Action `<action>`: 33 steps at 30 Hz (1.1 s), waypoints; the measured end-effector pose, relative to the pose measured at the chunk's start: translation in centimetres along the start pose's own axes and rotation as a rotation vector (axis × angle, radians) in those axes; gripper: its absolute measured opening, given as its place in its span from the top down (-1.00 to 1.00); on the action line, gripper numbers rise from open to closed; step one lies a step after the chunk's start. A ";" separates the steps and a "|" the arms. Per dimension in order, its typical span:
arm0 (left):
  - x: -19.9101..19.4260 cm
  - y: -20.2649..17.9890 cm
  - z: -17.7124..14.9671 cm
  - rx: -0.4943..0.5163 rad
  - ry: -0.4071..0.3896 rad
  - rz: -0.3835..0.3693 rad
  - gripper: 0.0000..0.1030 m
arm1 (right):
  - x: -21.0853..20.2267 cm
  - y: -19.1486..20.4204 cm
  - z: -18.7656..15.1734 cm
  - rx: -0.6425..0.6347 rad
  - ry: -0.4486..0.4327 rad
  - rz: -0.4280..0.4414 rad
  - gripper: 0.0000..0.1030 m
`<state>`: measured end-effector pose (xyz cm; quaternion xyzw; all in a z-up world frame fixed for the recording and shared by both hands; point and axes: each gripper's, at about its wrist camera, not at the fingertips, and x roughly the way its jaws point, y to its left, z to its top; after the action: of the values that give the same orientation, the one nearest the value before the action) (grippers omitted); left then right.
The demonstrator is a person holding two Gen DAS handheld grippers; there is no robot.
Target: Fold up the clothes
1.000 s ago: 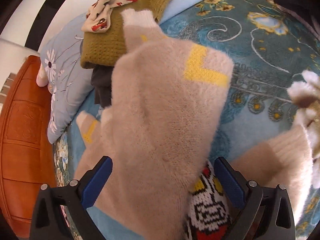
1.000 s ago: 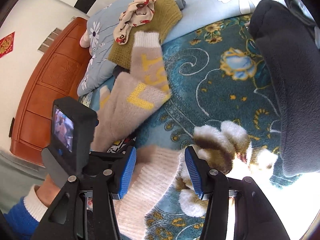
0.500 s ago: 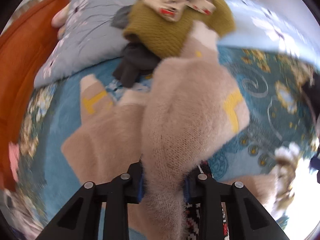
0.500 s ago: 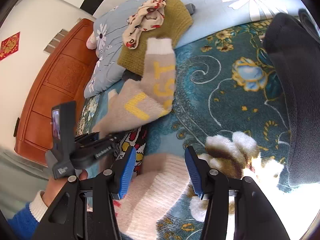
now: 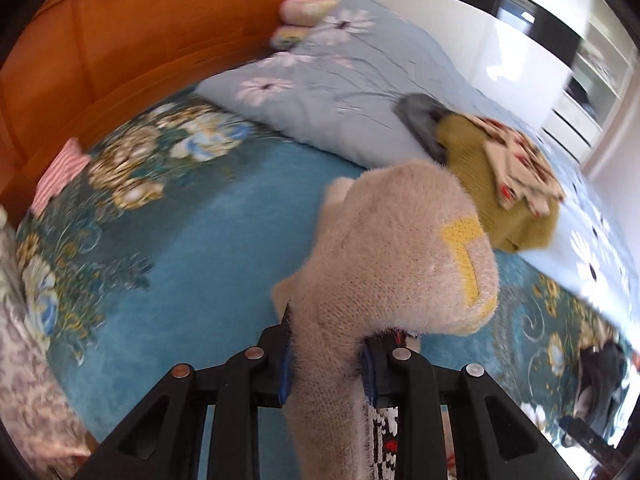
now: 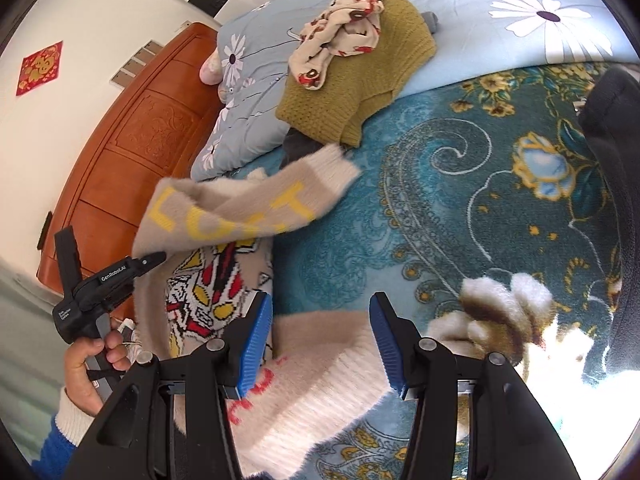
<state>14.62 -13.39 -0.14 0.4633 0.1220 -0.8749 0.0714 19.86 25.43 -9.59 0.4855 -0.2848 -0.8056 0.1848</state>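
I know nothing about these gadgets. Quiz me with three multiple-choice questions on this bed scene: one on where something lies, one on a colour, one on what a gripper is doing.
1. Where is the floral scarf?
A. on the olive knitted sweater
B. on the floor
C. inside a drawer

2. What colour are the letters on the beige sweater's sleeve?
A. green
B. yellow
C. black

3. What is the left gripper doing?
A. standing open over nothing
B. clamped on the beige sleeve
C. holding the scarf

Answers: 1 A, the scarf lies crumpled on top of the olive knit. 2 B, the lettering is yellow. 3 B, fabric is pinched between its fingers; the right gripper stands open.
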 end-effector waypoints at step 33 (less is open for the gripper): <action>5.3 19.5 -9.0 -0.459 0.222 0.100 0.44 | 7.0 5.4 -2.1 -0.053 0.189 -0.078 -0.01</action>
<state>23.45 -29.64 -12.27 0.5335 0.3012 -0.7635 0.2041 18.57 16.64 -11.66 0.5649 -0.2256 -0.7702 0.1920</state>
